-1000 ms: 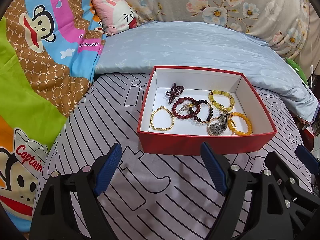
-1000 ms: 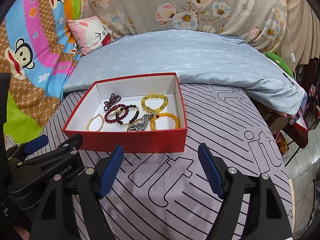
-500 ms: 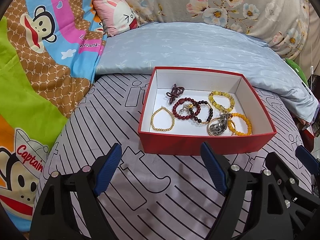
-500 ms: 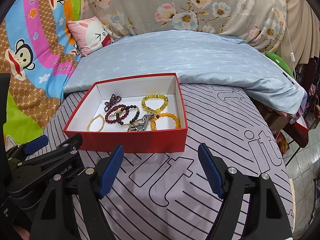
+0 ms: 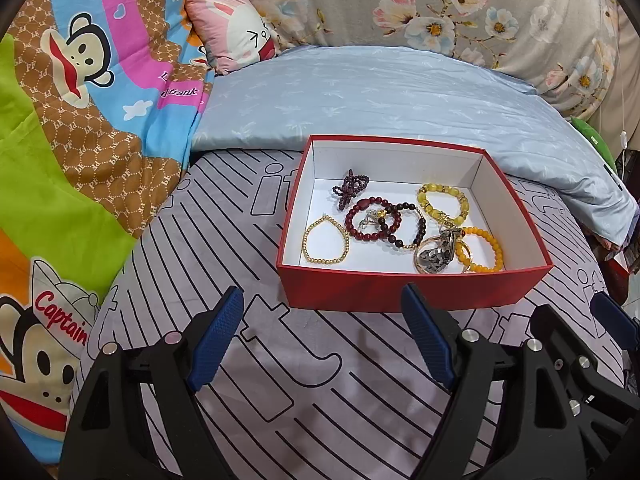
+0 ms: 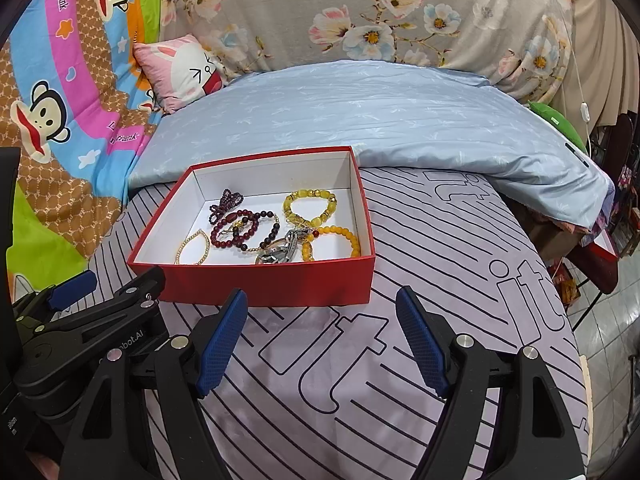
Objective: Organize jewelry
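Observation:
A red box (image 5: 400,292) with a white inside sits on the striped bedspread; it also shows in the right wrist view (image 6: 264,282). Inside lie several bracelets: a gold bead one (image 5: 325,240), a dark red one (image 5: 372,220), a pale yellow one (image 5: 442,202), an orange one (image 5: 482,248), plus a silver piece (image 5: 436,252) and a dark red bow-shaped bead piece (image 5: 350,188). My left gripper (image 5: 324,316) is open and empty just in front of the box. My right gripper (image 6: 322,316) is open and empty, also before the box's front wall.
A light blue pillow (image 5: 380,100) lies behind the box. A cartoon monkey blanket (image 5: 80,120) rises at the left, with a pink rabbit cushion (image 5: 236,36). The bed's right edge (image 6: 576,320) drops to a tiled floor. The left gripper's body (image 6: 80,332) shows at the right view's left.

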The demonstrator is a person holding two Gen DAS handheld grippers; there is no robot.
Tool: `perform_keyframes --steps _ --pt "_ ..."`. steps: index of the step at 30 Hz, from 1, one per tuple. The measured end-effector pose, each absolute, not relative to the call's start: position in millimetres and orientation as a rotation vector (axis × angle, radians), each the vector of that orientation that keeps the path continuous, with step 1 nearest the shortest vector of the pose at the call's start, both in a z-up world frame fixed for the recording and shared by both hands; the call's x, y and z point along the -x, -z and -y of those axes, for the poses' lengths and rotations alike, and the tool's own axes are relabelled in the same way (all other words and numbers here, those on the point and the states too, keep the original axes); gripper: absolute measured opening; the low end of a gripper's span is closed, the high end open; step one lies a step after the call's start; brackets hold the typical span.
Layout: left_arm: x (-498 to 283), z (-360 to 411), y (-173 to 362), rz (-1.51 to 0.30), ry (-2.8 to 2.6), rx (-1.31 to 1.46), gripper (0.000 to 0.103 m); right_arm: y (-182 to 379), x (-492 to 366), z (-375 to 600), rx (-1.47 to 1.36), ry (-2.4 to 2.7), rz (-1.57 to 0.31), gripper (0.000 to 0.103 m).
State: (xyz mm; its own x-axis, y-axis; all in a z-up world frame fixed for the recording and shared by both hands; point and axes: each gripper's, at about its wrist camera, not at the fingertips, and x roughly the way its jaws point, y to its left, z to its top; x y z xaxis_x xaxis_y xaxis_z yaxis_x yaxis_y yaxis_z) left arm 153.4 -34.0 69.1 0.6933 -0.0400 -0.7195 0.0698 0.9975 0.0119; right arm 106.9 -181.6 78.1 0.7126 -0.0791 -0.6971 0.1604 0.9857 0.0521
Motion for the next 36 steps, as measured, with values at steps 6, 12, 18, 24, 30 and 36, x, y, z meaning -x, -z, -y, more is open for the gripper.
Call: perform_keyframes --steps 6,12,18,24,30,36 --pt "-153.0 34.3 -70.4 -0.799 0.056 -0.045 0.077 -78.8 -106.9 181.8 -0.111 0.134 -0.766 0.074" --pt "-152.5 34.5 -72.7 -0.799 0.054 -0.054 0.077 -78.7 -106.9 181.7 -0.109 0.133 -0.766 0.074" --pt "-153.3 34.8 -72.9 -0.787 0.042 -0.061 0.086 -79.5 -106.7 182.5 -0.116 0.134 -0.765 0.074" --pt "-154.5 36.4 -72.1 -0.786 0.060 -0.062 0.086 -79.7 -106.6 183.4 -0.116 0.134 -0.765 0.074" --pt "-154.0 37.4 -69.8 -0.780 0.060 -0.067 0.087 -80.1 -106.6 184.5 -0.107 0.139 -0.769 0.074" --pt "-155.4 36.9 -67.7 -0.788 0.067 -0.069 0.087 -77.5 -107.0 182.4 -0.105 0.141 -0.771 0.074"
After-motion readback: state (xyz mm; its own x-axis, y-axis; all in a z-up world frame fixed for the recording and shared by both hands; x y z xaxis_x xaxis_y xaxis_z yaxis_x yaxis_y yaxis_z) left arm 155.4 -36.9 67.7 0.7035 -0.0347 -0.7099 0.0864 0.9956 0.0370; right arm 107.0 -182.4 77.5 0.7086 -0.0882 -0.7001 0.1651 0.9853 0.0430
